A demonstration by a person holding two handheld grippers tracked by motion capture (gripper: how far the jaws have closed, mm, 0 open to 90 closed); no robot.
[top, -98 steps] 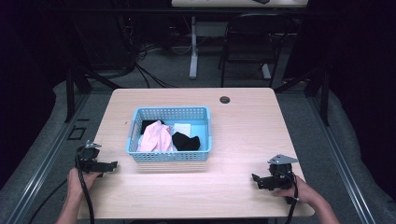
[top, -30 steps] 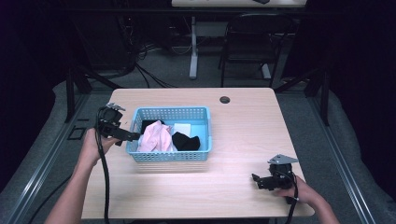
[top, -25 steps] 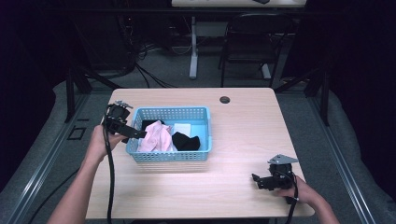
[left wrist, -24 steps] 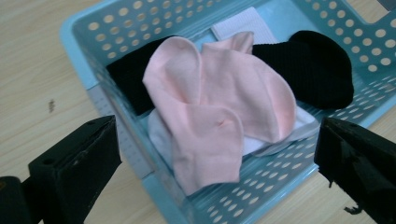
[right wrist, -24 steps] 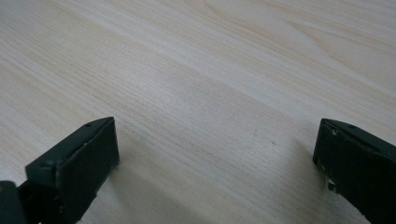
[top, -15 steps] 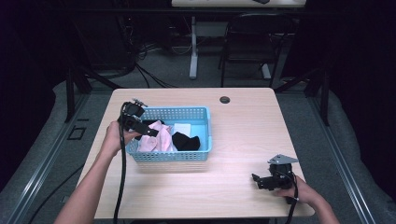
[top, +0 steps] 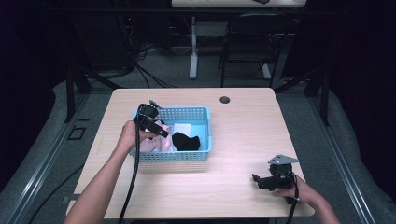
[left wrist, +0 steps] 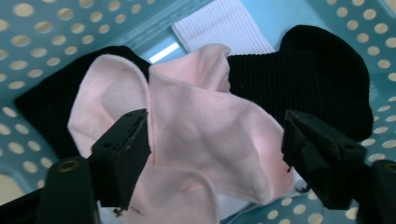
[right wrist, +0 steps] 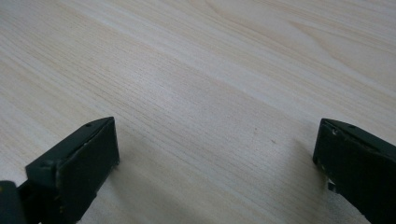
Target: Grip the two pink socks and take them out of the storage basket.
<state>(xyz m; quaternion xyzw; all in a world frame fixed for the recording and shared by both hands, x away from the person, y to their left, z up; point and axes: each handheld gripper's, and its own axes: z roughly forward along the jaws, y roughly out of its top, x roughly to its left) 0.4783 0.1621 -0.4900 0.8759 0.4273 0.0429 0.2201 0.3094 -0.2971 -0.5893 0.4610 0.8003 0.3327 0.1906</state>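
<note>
Right tool: the right tool (top: 267, 181) rests low on the near right part of the counter (top: 243, 126), held in the person's right hand (top: 299, 191). In the right gripper view its jaws stand wide apart over bare wood grain, with nothing between them.
Left forearm: it comes in from the near left edge of the high view and reaches forward to the basket, a black cable trailing along it.
Left tool: the left tool (left wrist: 215, 158) points down into the left half of the basket (top: 191, 113), held in the left hand (top: 128, 136). Its jaws have just been closing. They stand either side of the pink sock, and the left jaw lies against a fold of it; whether the right jaw touches the cloth cannot be told. The pads do not yet pinch it.
Pink sock: the pink sock (left wrist: 201, 126) lies crumpled in the left part of the basket, on top of the other socks.
Black sock: a black sock (left wrist: 308, 79) lies just beside the pink one, partly under it, toward the middle of the basket.
White sock: the ribbed cuff of a white sock (left wrist: 224, 25) shows beyond the pink one, on the basket floor.
Basket: light blue, perforated, near the middle of the counter, well apart from the right tool.
Far edge: a small dark round hole (top: 225, 99) sits in the counter beyond the basket.
</note>
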